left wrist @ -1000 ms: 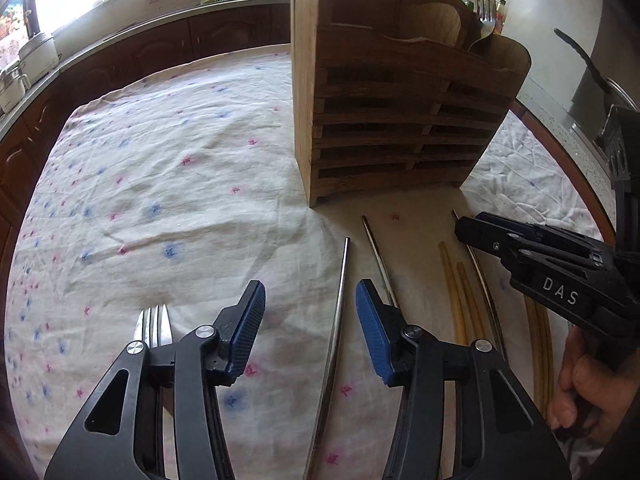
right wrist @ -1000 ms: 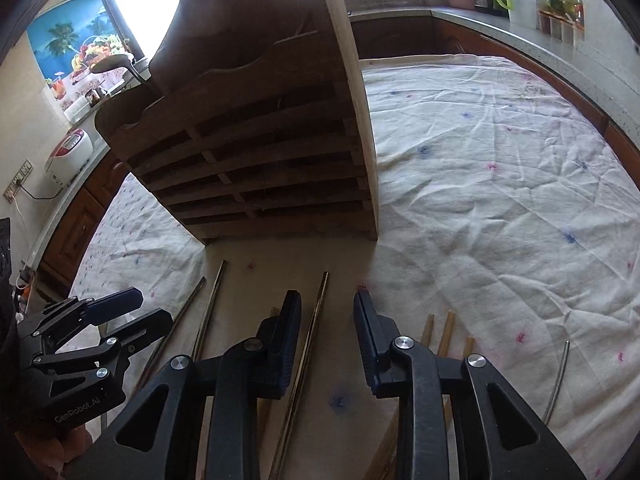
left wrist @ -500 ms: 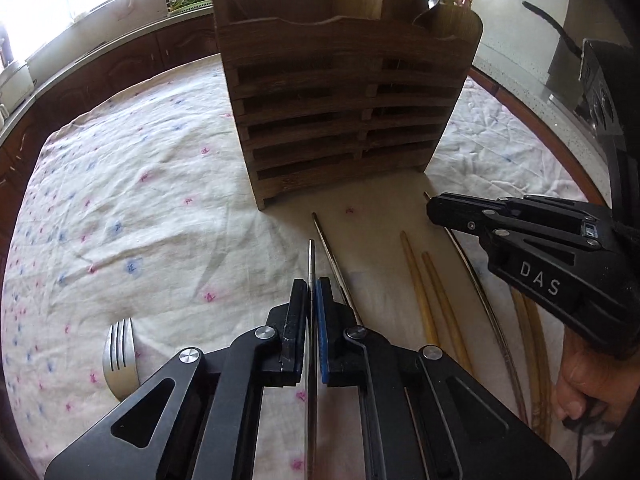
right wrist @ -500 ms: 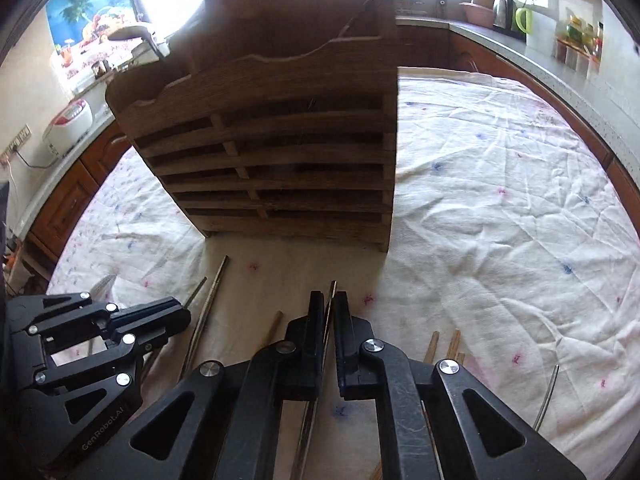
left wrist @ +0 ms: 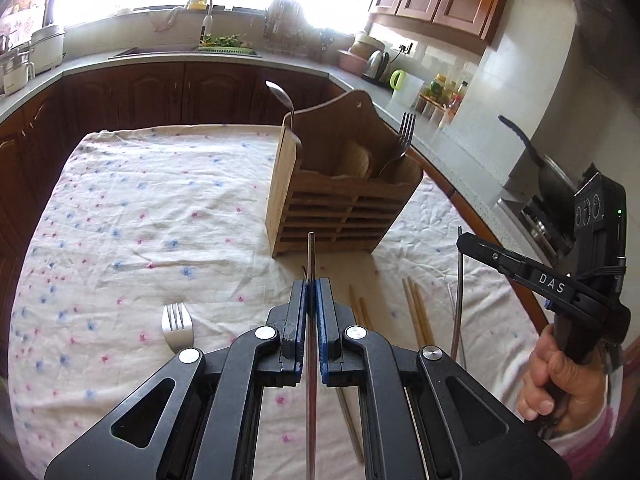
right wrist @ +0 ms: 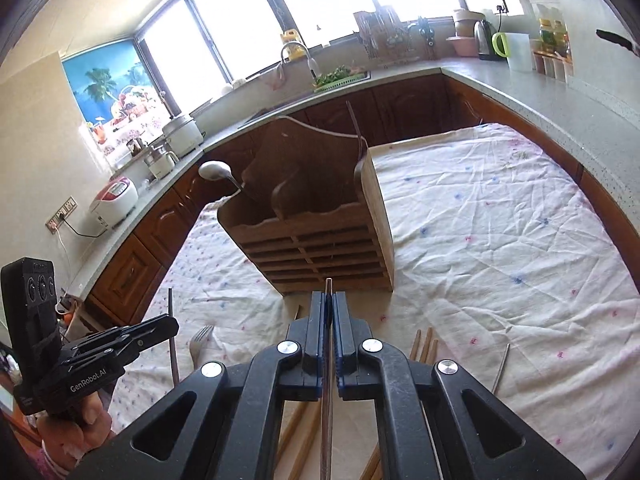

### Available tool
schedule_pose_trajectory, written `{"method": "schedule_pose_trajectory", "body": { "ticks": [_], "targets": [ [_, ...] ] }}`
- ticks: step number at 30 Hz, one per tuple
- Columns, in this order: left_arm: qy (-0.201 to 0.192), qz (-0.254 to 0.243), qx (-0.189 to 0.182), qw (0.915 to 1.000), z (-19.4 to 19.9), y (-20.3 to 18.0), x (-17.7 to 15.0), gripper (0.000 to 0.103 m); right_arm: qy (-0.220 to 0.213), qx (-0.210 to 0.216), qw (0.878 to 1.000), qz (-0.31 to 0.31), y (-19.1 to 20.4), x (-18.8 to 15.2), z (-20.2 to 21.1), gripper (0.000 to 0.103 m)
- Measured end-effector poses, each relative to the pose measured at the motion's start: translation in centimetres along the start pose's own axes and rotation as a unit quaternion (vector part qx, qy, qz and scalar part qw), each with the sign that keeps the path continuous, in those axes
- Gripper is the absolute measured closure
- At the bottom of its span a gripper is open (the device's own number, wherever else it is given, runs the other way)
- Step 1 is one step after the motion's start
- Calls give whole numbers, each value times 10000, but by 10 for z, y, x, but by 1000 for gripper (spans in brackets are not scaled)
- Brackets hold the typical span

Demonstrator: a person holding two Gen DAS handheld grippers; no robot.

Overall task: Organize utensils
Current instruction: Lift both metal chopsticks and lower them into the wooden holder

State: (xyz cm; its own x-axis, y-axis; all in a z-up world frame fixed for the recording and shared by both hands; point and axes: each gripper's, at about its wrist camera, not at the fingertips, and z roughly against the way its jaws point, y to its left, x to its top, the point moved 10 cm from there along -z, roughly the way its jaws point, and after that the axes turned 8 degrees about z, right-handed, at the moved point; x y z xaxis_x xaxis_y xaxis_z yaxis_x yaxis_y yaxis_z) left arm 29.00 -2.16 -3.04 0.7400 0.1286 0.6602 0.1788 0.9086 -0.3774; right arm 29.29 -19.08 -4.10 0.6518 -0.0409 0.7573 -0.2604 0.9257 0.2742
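Gripping one metal chopstick each, the left gripper (left wrist: 311,294) and right gripper (right wrist: 328,306) have their fingers closed tight on the rods, above the cloth-covered desk (left wrist: 140,208). Ahead stands the wooden utensil holder (left wrist: 340,200) — wooden chopsticks (left wrist: 416,312) and a fork (left wrist: 177,328) lie on the cloth.

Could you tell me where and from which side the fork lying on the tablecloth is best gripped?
Grip the fork at its neck, just behind the tines, coming from above. It lies flat on the tablecloth, tines toward the wooden holder. Its handle is hidden behind the left claw, so nothing can be said of that end.
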Motion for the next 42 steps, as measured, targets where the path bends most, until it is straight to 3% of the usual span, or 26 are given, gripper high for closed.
{"method": "schedule_pose_trajectory", "body": {
  "ticks": [6,14,27,33,42],
  "targets": [
    [-291,105,-137,9994,36,-5,7,99,-343,27,9994,39,6,18,29,99],
    [-586,150,-183,9980,57,-10,18,99,-683,-6,9976,114,11,38,59,99],
    [-994,182,-219,9946,73,-15,47,99,-960,11,9951,217,14,61,64,100],
    [-1278,165,-258,9913,82,-20,76,99,-1216,-6,9922,265,14,88,73,100],
    [-2001,51,-285,9794,97,-37,144,99,-1940,-191,9800,407,12,161,98,100]
  ]
}}
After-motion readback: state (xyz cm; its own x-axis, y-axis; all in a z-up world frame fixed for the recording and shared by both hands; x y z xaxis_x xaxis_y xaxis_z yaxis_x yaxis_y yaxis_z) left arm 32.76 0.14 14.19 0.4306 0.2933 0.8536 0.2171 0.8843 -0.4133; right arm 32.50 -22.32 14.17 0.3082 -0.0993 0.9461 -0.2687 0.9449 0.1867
